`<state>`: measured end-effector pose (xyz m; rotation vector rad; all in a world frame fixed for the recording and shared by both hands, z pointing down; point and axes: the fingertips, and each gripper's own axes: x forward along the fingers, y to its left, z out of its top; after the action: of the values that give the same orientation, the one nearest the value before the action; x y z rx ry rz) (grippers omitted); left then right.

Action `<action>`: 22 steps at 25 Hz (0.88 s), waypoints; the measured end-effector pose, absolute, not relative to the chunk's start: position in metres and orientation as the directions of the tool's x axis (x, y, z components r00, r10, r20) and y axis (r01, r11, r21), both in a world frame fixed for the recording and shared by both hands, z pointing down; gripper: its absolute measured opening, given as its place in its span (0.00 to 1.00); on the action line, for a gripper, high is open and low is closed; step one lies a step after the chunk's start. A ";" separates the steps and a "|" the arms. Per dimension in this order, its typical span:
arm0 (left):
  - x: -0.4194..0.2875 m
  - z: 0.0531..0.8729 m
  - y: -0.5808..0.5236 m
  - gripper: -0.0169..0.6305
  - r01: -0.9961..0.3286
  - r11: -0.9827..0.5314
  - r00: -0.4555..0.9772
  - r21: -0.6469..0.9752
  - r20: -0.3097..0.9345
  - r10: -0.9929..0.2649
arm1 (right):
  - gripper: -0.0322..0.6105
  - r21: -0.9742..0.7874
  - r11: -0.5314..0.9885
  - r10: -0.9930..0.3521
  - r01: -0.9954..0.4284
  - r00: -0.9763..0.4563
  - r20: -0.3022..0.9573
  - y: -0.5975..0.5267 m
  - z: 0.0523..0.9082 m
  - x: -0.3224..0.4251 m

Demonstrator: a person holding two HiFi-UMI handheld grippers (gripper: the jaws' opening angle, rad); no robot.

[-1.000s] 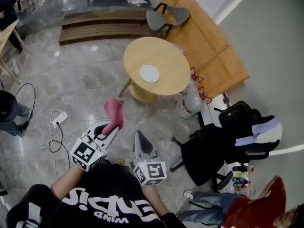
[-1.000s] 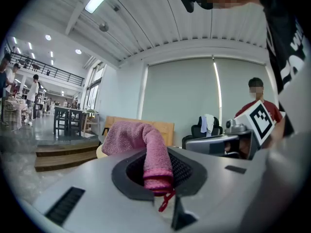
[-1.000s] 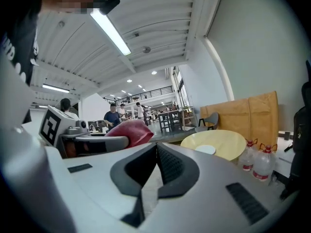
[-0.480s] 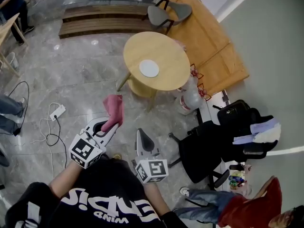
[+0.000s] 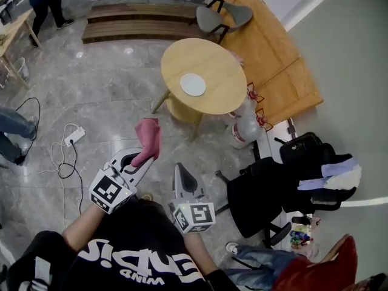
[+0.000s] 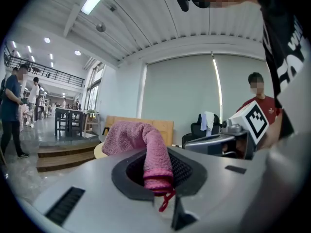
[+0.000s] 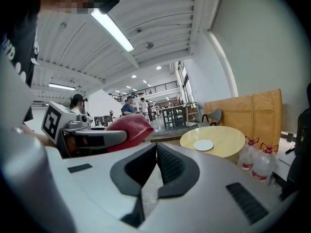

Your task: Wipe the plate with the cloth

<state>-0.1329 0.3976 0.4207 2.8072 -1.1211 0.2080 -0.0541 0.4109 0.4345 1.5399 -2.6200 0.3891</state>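
Note:
A white plate lies on a round wooden table some way ahead of me; the right gripper view shows the plate on the table too. My left gripper is shut on a pink cloth, which bunches up above its jaws. My right gripper is held beside it, jaws together with nothing between them. Both grippers hang over the floor, well short of the table.
A grey chair stands behind the table, and two water bottles beside it. A black office chair with bags is at the right. A power strip and cables lie on the floor at the left. People stand around the edges.
The whole view has shifted slightly; the table and plate sit a little lower and further right in the head view. Both grippers hold as before.

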 end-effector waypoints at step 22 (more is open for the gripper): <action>-0.101 0.422 0.385 0.10 -0.675 -0.737 0.731 0.024 0.158 -0.664 | 0.09 -0.193 0.470 -0.845 -0.861 -0.502 0.184 0.395 0.440 -0.034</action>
<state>-0.1014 0.3848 0.4220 2.8474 -1.1042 0.2137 -0.0336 0.3950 0.4400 1.5342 -2.6391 0.4038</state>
